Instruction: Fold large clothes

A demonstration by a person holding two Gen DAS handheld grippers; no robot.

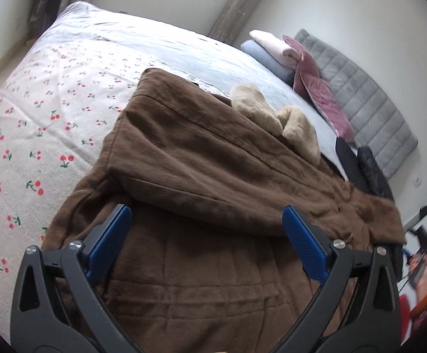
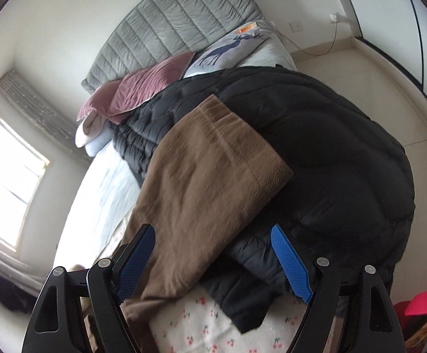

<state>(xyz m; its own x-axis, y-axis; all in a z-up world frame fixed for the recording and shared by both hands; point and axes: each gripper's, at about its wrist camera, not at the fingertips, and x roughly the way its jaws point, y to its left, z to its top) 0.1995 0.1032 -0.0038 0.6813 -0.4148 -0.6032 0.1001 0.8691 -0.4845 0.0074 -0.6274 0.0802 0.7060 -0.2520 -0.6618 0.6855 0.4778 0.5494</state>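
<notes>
Brown coat [image 1: 201, 176] lies half-folded on the bed [image 1: 51, 94]; with left gripper [image 1: 207, 235] and right gripper [image 2: 213, 253] both spread empty, we should pinch matching edges and fold evenly.

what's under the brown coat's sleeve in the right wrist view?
The sleeve lies across the black puffer jacket; its near end drops toward the cherry-print sheet. Whatever the sleeve covers is hidden. Both grippers, left and right, are open and empty.
</notes>
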